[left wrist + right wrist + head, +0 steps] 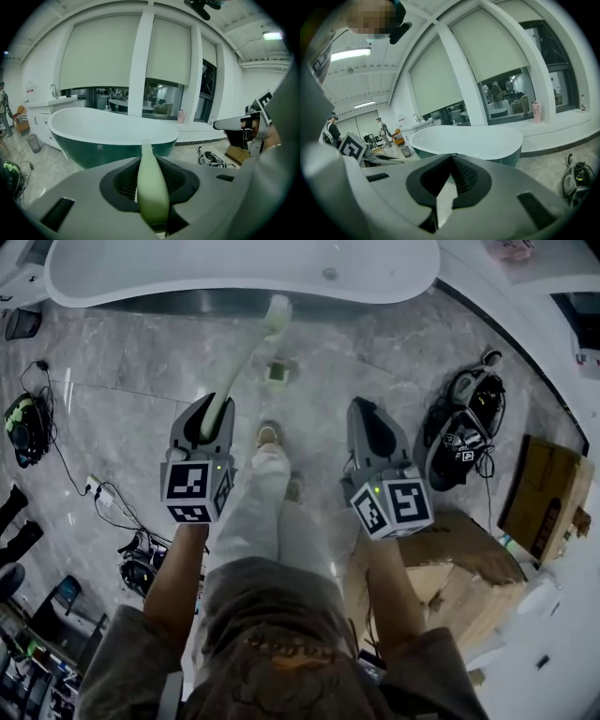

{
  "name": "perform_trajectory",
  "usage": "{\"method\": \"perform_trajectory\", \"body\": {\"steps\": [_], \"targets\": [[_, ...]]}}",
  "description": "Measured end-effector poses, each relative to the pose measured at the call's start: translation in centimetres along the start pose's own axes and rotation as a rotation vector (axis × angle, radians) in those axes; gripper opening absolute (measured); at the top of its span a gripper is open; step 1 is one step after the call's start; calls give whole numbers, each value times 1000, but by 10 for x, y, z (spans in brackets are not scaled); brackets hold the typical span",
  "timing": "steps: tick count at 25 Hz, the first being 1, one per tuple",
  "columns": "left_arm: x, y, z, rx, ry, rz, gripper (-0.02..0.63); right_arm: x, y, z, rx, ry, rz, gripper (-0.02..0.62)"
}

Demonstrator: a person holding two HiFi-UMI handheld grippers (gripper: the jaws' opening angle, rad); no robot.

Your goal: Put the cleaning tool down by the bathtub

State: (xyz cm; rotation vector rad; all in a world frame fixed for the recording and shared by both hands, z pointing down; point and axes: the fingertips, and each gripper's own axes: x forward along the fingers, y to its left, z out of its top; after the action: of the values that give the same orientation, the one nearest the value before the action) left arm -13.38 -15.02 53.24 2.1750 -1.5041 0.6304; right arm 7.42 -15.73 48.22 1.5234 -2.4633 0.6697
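The cleaning tool (pixel 246 362) is a long pale green brush. Its handle runs from my left gripper (pixel 214 415) up towards the white bathtub (pixel 94 294), and its head hangs over the marble floor just short of the tub. In the left gripper view the handle (pixel 152 187) lies between the jaws, which are shut on it, and the tub's green wall (pixel 93 152) stands ahead. My right gripper (pixel 367 418) hovers beside the left one. Its jaws meet at the tip (pixel 451 157) with nothing in them, facing the tub (pixel 468 140).
A square floor drain (pixel 277 371) sits just before the tub. Black gear with cables (pixel 464 432) and cardboard boxes (pixel 548 493) lie to the right. More cables and a dark device (pixel 26 427) lie to the left. The person's own leg and shoe (pixel 268 435) are between the grippers.
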Motion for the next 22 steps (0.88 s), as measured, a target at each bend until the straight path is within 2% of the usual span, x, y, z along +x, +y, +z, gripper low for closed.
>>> {"method": "perform_trajectory", "body": {"steps": [11, 22], "targets": [[60, 15, -65, 5, 39, -3, 110, 45, -15, -66, 22, 49, 1, 0], [127, 30, -126, 4, 212, -25, 109, 81, -25, -99, 41, 96, -32, 0]]}}
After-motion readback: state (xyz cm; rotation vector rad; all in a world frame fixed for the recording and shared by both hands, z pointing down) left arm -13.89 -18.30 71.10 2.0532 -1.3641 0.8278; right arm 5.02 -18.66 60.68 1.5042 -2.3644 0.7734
